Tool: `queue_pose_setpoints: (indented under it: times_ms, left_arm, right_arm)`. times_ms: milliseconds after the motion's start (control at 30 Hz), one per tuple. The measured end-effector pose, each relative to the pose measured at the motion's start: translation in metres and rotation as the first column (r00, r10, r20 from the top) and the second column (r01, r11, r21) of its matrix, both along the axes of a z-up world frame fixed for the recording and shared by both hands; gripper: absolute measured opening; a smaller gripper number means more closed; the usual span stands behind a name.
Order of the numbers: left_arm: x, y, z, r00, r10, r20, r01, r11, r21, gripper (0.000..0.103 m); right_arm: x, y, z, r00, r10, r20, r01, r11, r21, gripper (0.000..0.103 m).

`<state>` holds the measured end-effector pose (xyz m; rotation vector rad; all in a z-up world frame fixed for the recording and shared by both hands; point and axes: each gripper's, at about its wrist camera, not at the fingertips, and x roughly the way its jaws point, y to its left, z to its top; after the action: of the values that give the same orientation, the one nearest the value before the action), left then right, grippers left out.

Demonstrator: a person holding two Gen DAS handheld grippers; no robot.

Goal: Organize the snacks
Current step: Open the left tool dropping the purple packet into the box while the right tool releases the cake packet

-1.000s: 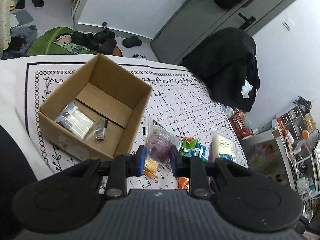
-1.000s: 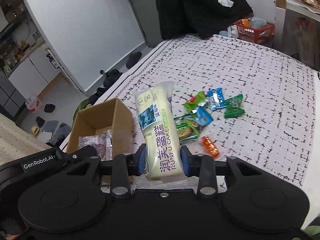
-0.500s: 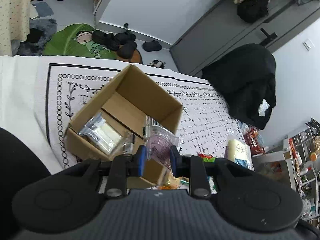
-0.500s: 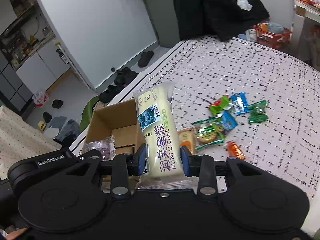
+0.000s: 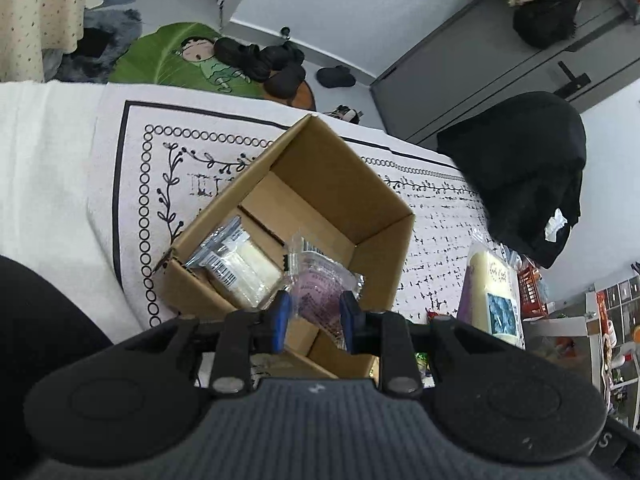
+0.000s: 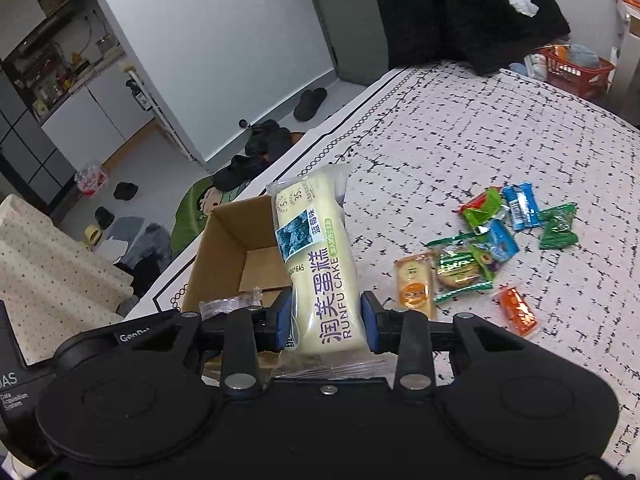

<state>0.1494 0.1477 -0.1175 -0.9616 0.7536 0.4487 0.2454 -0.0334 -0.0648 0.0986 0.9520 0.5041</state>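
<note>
An open cardboard box [image 5: 332,160] stands on the patterned cloth with a white wrapped snack [image 5: 244,264] inside. My left gripper [image 5: 315,312] is shut on a clear packet with a purple snack [image 5: 320,288], held over the box's near corner. My right gripper [image 6: 326,320] is shut on a long cream cake packet [image 6: 316,248], upright just right of the box [image 6: 224,248]. The cake [image 5: 490,288] also shows in the left wrist view. Several small bright candy packets [image 6: 496,240] and an orange one [image 6: 414,288] lie loose to the right.
The white patterned cloth [image 5: 120,200] ends at an edge beyond the box, with shoes [image 5: 260,60] and a green mat on the floor below. A black garment [image 5: 520,168] hangs at the far right, beside a red basket [image 6: 576,68].
Both grippers have moved toward the box with their packets. The purple snack, earlier over the cloth beside the box, now hangs over its opening. The cake is closer to the box's right wall.
</note>
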Motion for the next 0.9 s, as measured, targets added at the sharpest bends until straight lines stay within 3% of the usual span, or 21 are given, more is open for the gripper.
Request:
queue_pose_setpoints:
  times_ms: [233, 433, 767, 900]
  left_arm:
    - [-0.003, 0.011, 0.0, 1.0, 0.02, -0.004, -0.02, 1.0, -0.007, 0.029]
    - [-0.008, 0.021, 0.008, 0.999, 0.044, 0.001, -0.044, 0.999, -0.001, 0.038]
    - [-0.02, 0.041, 0.024, 0.997, 0.073, 0.014, -0.074, 0.997, 0.025, 0.063]
    - [-0.024, 0.043, 0.027, 0.996, 0.086, 0.009, -0.086, 0.996, 0.039, 0.069]
  right_arm:
    - [0.004, 0.013, -0.005, 1.0, 0.009, -0.013, -0.01, 1.0, -0.006, 0.035]
    - [0.005, 0.024, -0.007, 0.999, 0.021, -0.024, -0.021, 1.0, 0.006, 0.035]
    - [0.003, 0.051, -0.005, 0.998, 0.057, -0.035, -0.056, 0.998, 0.043, 0.035]
    - [0.003, 0.055, -0.003, 0.998, 0.063, -0.031, -0.061, 0.996, 0.072, 0.04]
